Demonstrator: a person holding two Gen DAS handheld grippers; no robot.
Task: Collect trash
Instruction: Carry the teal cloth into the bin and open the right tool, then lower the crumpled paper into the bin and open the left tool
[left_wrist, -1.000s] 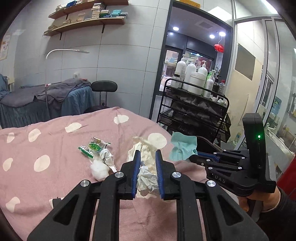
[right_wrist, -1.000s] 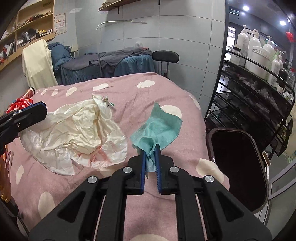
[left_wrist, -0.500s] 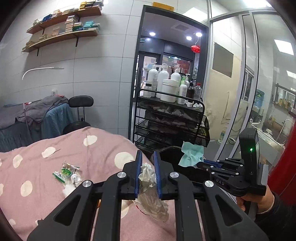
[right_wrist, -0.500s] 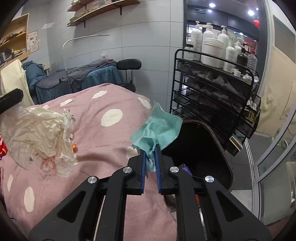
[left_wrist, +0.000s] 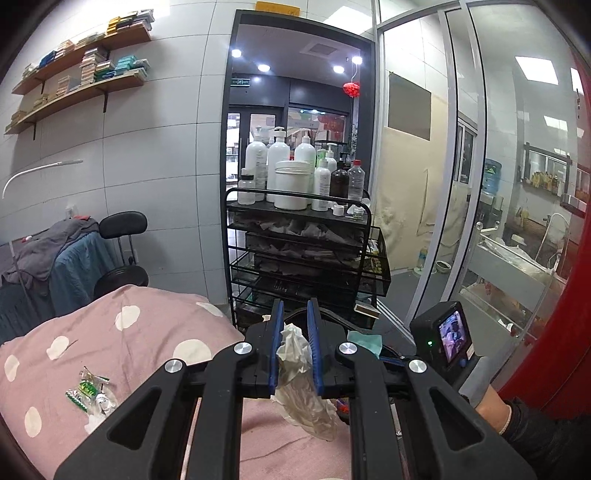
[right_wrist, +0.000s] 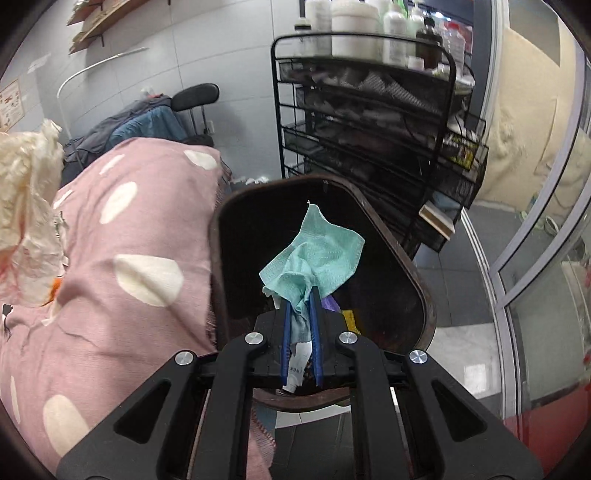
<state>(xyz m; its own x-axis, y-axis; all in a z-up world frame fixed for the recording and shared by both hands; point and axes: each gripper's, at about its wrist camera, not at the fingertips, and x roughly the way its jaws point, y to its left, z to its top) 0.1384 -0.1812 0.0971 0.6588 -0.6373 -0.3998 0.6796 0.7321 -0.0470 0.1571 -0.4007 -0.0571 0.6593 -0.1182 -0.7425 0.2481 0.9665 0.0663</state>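
Trash fills both of my tools. Nearest in the right wrist view, my right gripper (right_wrist: 300, 295) is clamped on a crumpled teal paper towel (right_wrist: 314, 251), whose loose corner fans out past the blue pads. It hangs directly above the open mouth of a dark brown plastic bin (right_wrist: 417, 280), which stands on the floor just beside the right edge of the pink bedcover with white dots (right_wrist: 122, 295). Inside the bin I make out scraps of purple, yellow and white.

In the left wrist view, my left gripper (left_wrist: 295, 321) pinches a wad of crumpled white tissue paper (left_wrist: 299, 376) that droops below the pads, over the near right corner of the bedcover. To its right I see the right gripper's black body with its small lit screen, held in a person's hand (left_wrist: 491, 406).

On the bedcover at near left lie green-and-clear plastic wrappers (left_wrist: 86, 387). Farther off, beyond the bin, stands a black wire trolley (left_wrist: 306, 251) carrying white pump bottles and jars (left_wrist: 291, 173).
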